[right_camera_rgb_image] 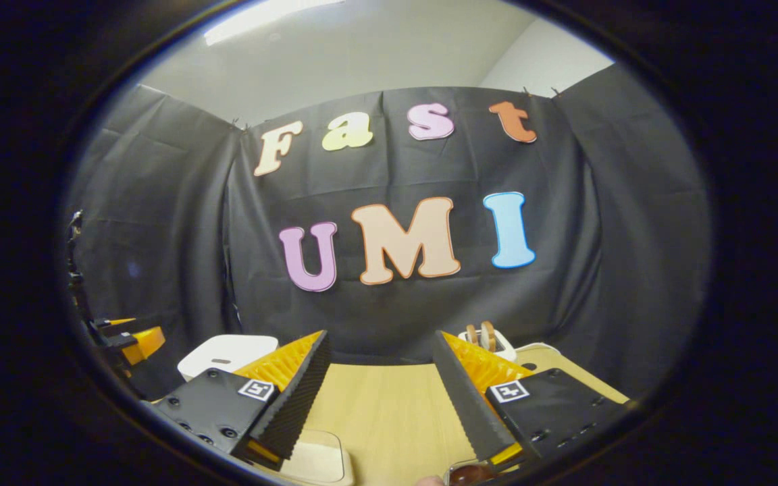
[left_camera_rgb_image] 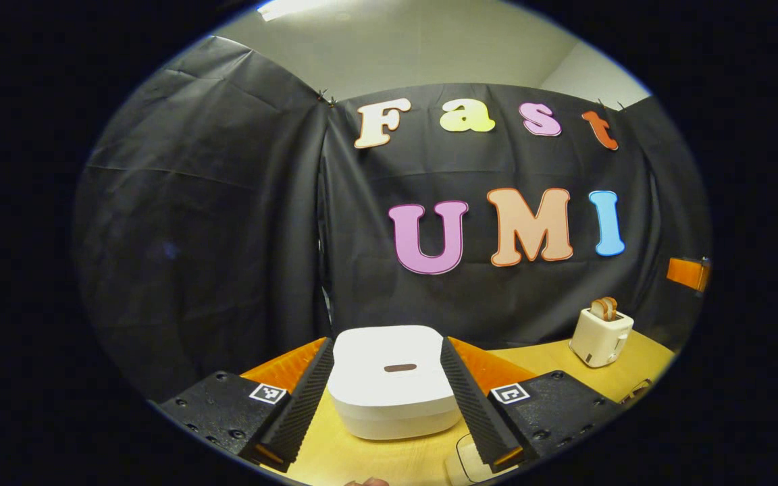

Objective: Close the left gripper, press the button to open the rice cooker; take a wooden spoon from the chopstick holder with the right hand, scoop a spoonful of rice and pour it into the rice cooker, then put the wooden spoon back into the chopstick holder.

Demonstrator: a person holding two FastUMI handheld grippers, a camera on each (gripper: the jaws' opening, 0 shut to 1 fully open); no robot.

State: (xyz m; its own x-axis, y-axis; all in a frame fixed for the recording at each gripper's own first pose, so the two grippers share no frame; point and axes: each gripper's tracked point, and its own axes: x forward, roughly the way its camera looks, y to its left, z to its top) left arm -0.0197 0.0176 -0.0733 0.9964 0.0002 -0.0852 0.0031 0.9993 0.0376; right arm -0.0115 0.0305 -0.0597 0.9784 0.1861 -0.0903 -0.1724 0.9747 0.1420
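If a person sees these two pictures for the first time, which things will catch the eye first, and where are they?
In the left gripper view, the white rice cooker sits on the wooden table, lid down, framed between the open fingers of the left gripper. Farther right on the table stands a cream toaster with bread in its slot. In the right gripper view, the right gripper is open over bare table, holding nothing.

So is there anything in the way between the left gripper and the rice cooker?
Nothing visible. In the left gripper view the white rice cooker sits on the table straight ahead, between the open fingers of the left gripper. Its lid is closed.
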